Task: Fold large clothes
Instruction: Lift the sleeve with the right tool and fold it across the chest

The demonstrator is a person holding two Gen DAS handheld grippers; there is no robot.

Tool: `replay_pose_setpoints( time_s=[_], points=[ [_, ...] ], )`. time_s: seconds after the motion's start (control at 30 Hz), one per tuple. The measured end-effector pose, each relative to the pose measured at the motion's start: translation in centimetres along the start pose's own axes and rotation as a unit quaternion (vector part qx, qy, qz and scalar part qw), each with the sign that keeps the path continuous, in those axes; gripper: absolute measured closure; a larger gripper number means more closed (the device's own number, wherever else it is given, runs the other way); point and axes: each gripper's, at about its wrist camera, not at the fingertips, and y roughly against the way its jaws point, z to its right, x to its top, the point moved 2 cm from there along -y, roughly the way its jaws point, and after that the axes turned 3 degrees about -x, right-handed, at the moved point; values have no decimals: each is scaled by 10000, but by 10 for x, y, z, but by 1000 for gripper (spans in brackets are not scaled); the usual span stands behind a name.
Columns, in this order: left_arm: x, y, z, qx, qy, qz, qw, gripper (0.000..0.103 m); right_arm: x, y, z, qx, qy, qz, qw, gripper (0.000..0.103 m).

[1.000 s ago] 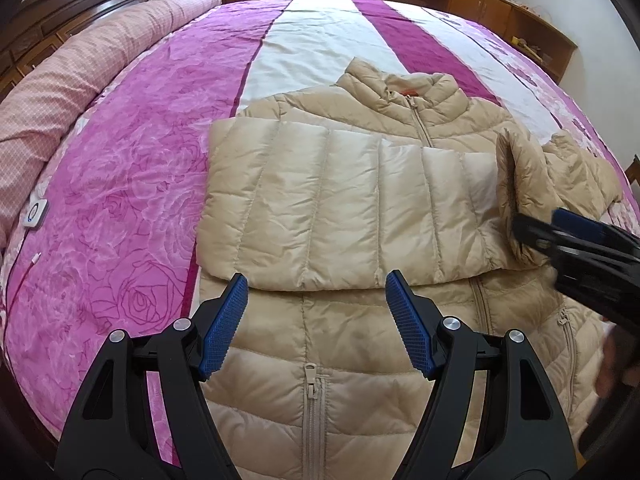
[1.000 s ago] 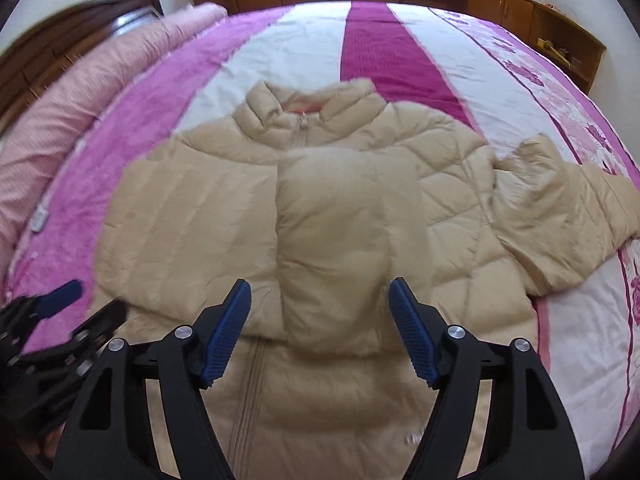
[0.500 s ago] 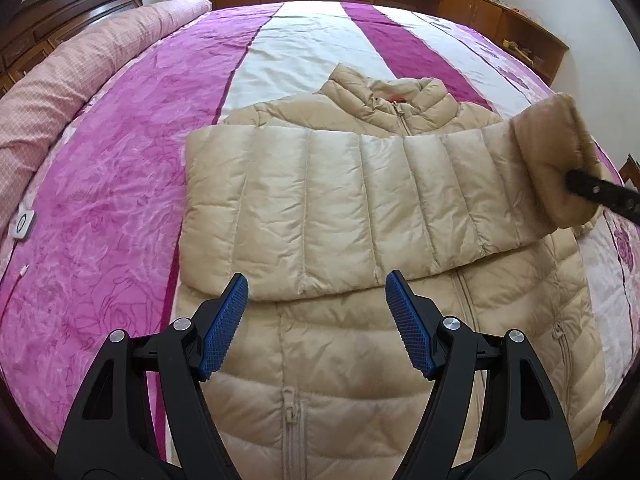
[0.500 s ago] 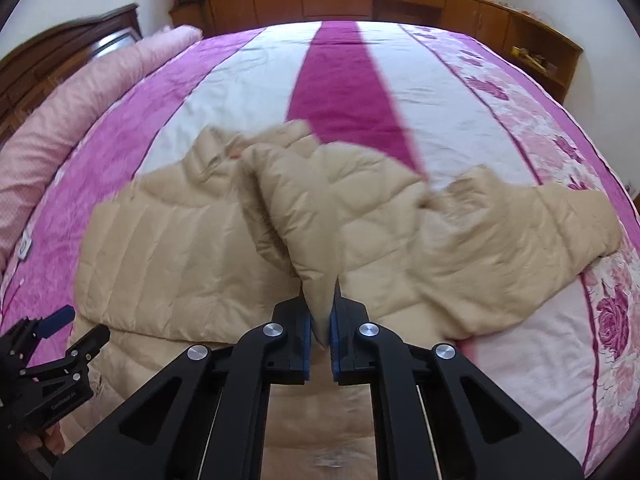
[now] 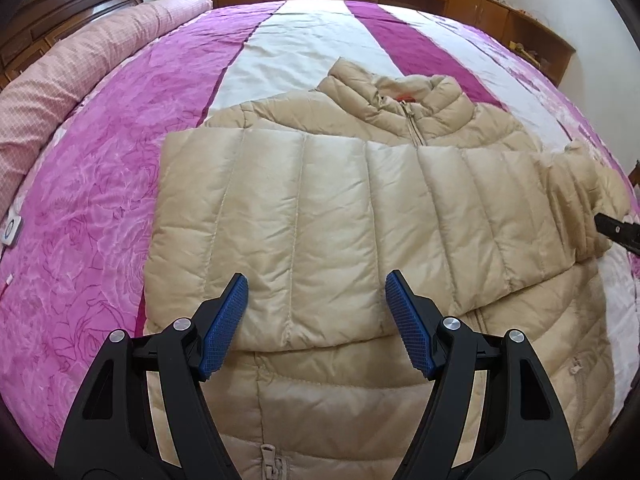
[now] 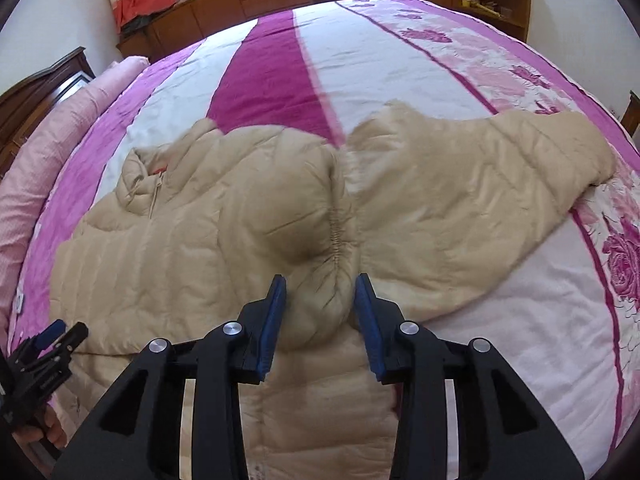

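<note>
**Spreading the sleeve across the jacket**

Lying on the striped bed [image 5: 132, 128], the beige jacket [image 5: 360, 392] now has its sleeve [image 5: 320, 224] stretched flatter than before; the right gripper [image 6: 320, 312], clamped half a second ago, has just been opening, cuff [image 6: 320, 288] between its pads; the left gripper [image 5: 316, 324] hovers wide, empty.

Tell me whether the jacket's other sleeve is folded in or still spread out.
Spread out: the other sleeve lies flat on the bedspread, clear of the jacket.

You've got the puffer jacket [image 5: 340, 380] flat on the bedspread [image 5: 100, 200], one sleeve [image 5: 320, 220] across its chest, collar [image 5: 400, 96] at 12 o'clock, rolled quilt [image 5: 72, 64] at 10.
</note>
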Motion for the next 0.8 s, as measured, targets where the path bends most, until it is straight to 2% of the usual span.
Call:
replay_pose_setpoints(
  time_s=[0.1, 0.17, 0.4, 0.47, 0.57, 0.8],
  points=[
    [-1, 9, 0, 24, -30, 22, 10000, 32, -2, 11, 13, 21, 1, 112, 9999, 64],
    [-3, 19, 0, -23, -28, 57, 10000, 32, -4, 20, 24, 43, -75, 194, 9998, 58],
    [-12, 46, 8, -82, -148, 116, 9998, 32, 1, 57, 77, 76, -533, 492, 9973, 56],
    [-15, 54, 11, -111, -159, 158, 9997, 32, 5, 71, 95, 15, -667, 641, 9957, 49],
    [-18, 63, 17, -171, -139, 154, 9996, 32, 8, 85, 124, -79, -906, 795, 9927, 46],
    [-17, 63, 40, -76, -231, 39, 9997, 32, 19, 65, 187, -458, -1346, 671, 9876, 46]
  ],
)
